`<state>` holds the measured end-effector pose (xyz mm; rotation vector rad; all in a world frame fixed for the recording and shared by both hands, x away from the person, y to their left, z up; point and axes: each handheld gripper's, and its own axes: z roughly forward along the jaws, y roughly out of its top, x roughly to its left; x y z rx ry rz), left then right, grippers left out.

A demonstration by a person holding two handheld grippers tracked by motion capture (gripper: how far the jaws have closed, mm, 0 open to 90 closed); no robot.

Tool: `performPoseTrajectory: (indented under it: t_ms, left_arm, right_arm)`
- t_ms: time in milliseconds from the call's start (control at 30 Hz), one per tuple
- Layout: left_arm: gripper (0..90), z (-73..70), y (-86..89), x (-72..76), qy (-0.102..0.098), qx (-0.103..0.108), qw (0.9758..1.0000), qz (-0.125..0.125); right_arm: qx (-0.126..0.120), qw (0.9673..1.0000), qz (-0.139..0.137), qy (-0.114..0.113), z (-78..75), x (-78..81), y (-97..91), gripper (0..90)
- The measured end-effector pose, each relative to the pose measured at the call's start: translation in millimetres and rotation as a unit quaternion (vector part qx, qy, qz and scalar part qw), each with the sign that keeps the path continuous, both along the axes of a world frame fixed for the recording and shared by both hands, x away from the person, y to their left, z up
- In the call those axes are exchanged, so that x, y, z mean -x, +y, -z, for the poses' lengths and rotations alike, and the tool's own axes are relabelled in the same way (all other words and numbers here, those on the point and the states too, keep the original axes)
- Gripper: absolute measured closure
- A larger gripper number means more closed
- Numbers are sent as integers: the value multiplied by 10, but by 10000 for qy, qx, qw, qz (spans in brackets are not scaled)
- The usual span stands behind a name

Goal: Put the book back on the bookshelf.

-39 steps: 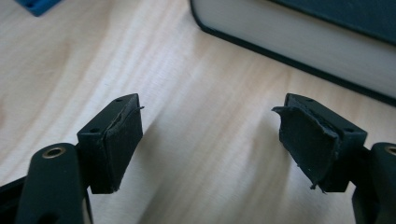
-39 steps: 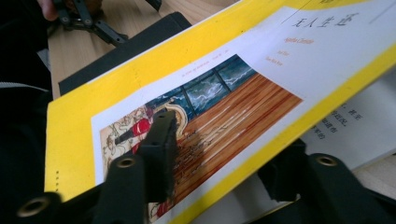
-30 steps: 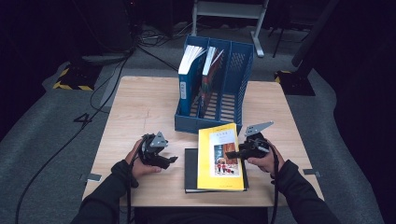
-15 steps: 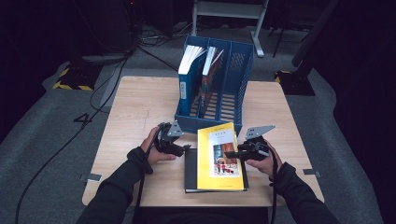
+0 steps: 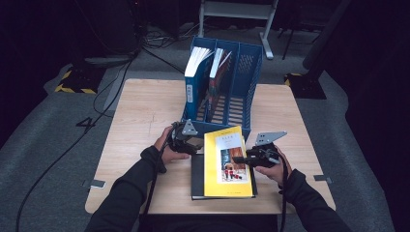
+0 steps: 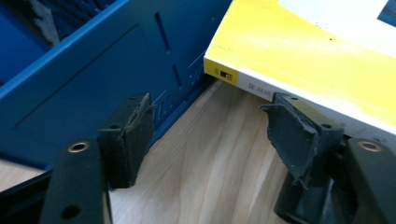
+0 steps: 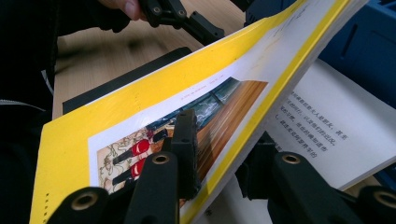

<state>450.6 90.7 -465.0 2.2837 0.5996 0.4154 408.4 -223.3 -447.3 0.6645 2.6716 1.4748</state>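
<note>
Since the earlier frames the left tool [image 5: 186, 140] has travelled across the worktop [image 5: 145, 116] from the person's side toward the spine of the yellow book [image 5: 227, 162], and its jaws have just been closing a little. Nothing sits between them: in the left gripper view the two pads [image 6: 128, 137] stand apart over bare wood, one near the blue wall of the file rack [image 6: 93, 70], the other just beside the yellow book's [image 6: 317, 60] lower spine corner. Judging by that line-up, the left tool is coming in to take the spine side.

Nearest the person, the yellow book lies on top of a black book [image 5: 196, 176], which shows as a dark edge along its left and bottom sides. The right tool [image 5: 241, 159] is clamped on the yellow book's opening side. In the right gripper view one jaw presses on the illustrated cover [image 7: 187, 140] and the other sits under it, so the cover and some pages are lifted away from a printed page [image 7: 327, 126] below. That grip probably serves to raise the book so it can be turned upright.

Farther off stands the file rack [image 5: 251, 72], touching or nearly touching the yellow book's far edge. Its left slot holds a blue-backed book [image 5: 196, 82], the next a book [image 5: 218, 72] leaning on a divider, and the right slots look empty, likely the destination.
</note>
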Motion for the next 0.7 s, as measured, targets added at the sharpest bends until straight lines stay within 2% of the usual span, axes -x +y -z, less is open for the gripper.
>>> performPoseTrajectory:
  t_ms: [133, 167, 367, 433, 567, 700]
  left_arm:
    - [325, 17, -3, -22, 29, 7, 10000, -24]
    - [325, 22, -1, -27, 32, -46, 10000, -26]
    - [321, 55, -10, -42, 122, -40, 9999, -36]
    - [322, 37, -5, -34, 70, -21, 10000, -27]
    - [324, 0, 12, -21, 23, 202, 9998, -58]
    - [353, -65, 20, -2, -145, 376, 9992, -34]
  right_arm:
    - [-37, 10000, -24, -35, -3, 8, -7, 714]
    - [-37, 10000, -24, -35, -3, 8, -7, 714]
    - [-145, 9996, -80, -220, -33, 49, 9, 715]
    - [-176, 9993, -116, -315, -50, 66, 15, 715]
    - [-284, 9987, -147, -401, -82, 88, -5, 715]
    - [-387, 9976, -180, -548, -119, 124, -22, 715]
